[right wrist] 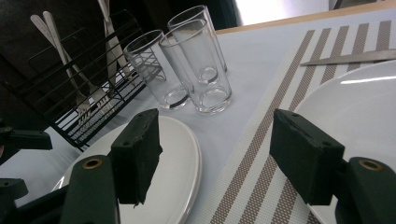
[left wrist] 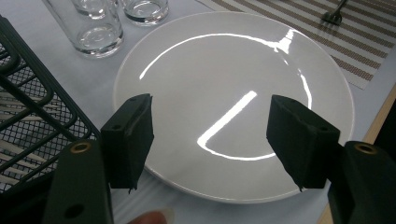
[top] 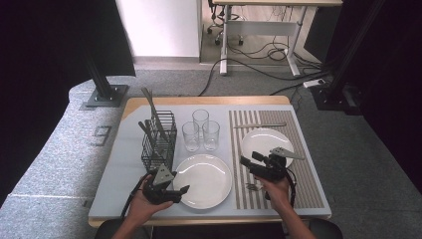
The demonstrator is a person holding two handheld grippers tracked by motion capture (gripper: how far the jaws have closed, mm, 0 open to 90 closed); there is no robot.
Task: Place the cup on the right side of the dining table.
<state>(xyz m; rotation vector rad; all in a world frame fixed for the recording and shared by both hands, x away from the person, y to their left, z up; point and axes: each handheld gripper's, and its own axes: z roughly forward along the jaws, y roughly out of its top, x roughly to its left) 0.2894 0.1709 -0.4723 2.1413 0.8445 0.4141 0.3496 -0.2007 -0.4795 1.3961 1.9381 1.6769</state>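
Jaws gaping and gripping nothing, I am holding my left gripper (top: 175,191) at the lower left rim of the white plate (top: 204,180), which is lying centre-bottom, nearer it than my right gripper (top: 249,163).

Bare surface (top: 122,174) is left along the left edge, beside the black wire cutlery basket (top: 158,144). The middle is taken up by three drinking glasses (top: 200,130) standing close together, with a white plate (top: 204,180) just in front of them. A narrow strip is left between that plate and the striped placemat (top: 303,174). On the placemat, room is narrowed by a second plate (top: 263,139), a knife (top: 260,125) behind it and a fork (top: 254,187) near the front.
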